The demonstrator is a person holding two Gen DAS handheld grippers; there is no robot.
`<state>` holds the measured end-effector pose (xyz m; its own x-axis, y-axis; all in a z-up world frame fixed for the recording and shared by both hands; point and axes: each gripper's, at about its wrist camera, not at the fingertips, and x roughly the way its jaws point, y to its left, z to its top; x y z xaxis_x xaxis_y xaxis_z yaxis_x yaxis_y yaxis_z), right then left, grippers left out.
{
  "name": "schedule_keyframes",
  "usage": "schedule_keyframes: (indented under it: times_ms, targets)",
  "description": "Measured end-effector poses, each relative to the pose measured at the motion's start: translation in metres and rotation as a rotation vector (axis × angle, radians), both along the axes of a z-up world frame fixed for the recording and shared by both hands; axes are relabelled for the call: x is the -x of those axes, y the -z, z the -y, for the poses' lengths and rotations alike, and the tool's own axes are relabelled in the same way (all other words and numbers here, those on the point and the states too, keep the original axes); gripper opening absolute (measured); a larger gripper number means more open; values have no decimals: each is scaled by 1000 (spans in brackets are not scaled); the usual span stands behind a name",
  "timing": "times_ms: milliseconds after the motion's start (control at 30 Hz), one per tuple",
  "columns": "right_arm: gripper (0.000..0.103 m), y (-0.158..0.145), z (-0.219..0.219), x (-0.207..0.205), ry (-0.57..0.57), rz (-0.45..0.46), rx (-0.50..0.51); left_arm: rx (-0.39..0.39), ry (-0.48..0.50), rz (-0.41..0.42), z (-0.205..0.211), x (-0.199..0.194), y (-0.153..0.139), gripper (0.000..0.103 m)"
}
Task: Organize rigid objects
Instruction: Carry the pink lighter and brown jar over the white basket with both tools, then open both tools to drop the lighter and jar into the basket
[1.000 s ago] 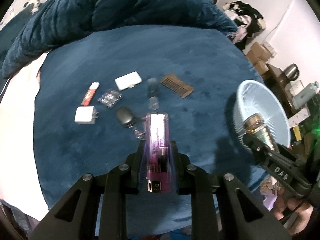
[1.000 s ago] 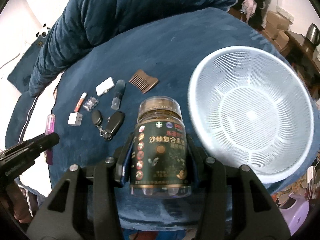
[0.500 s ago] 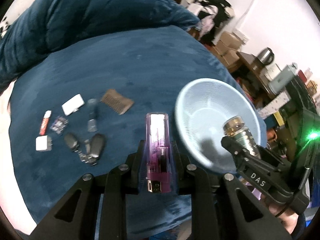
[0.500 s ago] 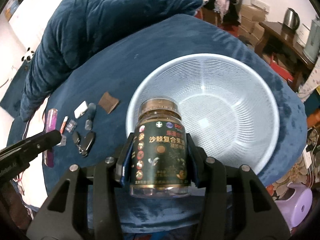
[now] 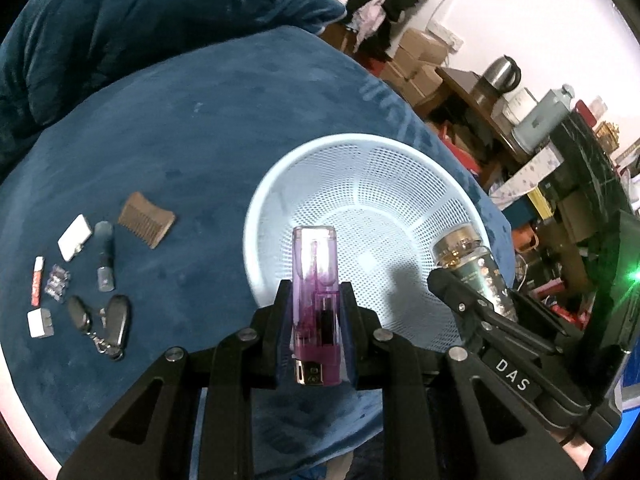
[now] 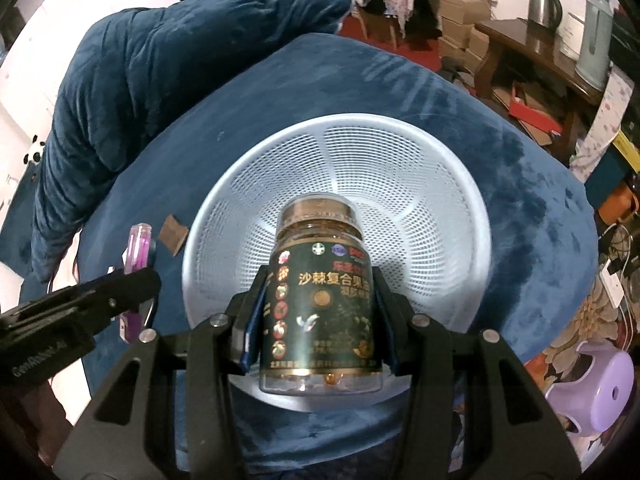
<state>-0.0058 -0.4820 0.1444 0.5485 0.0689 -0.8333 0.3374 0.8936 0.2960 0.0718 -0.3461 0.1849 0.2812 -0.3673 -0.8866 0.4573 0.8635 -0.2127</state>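
Note:
My left gripper (image 5: 315, 300) is shut on a clear purple lighter (image 5: 315, 280), held over the near rim of the pale blue mesh basket (image 5: 320, 160). My right gripper (image 6: 318, 300) is shut on a dark green supplement jar (image 6: 320, 300) with a gold lid, held above the same basket (image 6: 440, 184). The jar (image 5: 468, 256) and right gripper show at the right of the left wrist view; the lighter (image 6: 138, 248) shows at the left of the right wrist view.
On the blue blanket (image 5: 200, 120) left of the basket lie a wooden comb (image 5: 146, 220), a white box (image 5: 74, 237), a small tube (image 5: 105, 256), car keys (image 5: 104, 322), a white plug (image 5: 40, 322) and a red-and-white stick (image 5: 37, 286). A cluttered table (image 6: 532, 48) and a purple stool (image 6: 592, 392) stand right.
Both grippers have swung right from the row of small items to over the basket, still holding the lighter and the jar.

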Motion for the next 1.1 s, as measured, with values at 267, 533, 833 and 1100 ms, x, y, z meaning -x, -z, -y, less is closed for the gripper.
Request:
schedule_keyframes:
  times_ms: [267,533,833,1100]
  targets:
    - [47,4,14,-2,14,-10,-7,-21,18,-29,20,-7,18,21]
    - [47,8,18,-6,21,-24,3,-22,18,-40,24,-14,26,21]
    - [47,14,22,-9,29,-45,4,-29,22,-41,30,-19,30,21]
    - [67,13,27,-8,55,-49,46,-46,-48,-4,23,-23,32,97]
